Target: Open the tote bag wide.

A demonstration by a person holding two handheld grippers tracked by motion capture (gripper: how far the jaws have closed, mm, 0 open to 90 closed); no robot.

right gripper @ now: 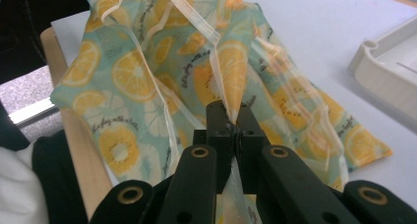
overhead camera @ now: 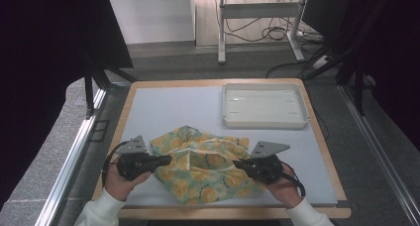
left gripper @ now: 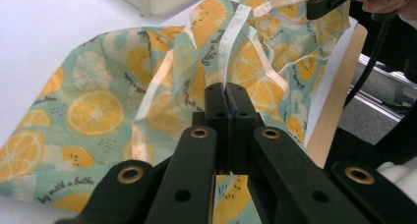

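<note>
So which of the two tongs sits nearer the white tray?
The right tongs, clamped on the orange-print cloth at its right edge, on the same side as the tray. The left tongs grip the cloth's opposite edge.

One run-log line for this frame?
left gripper: shut on cloth | right gripper: shut on cloth | cloth: bunched, lifted between grippers | tray: empty

My two black claws, the left gripper [overhead camera: 166, 160] and right gripper [overhead camera: 238, 163], pinch a mint-green cloth [overhead camera: 205, 167] printed with orange citrus slices and pale trim, on a pale blue mat [overhead camera: 163, 107] near a cream-white tray [overhead camera: 264, 106].
</note>
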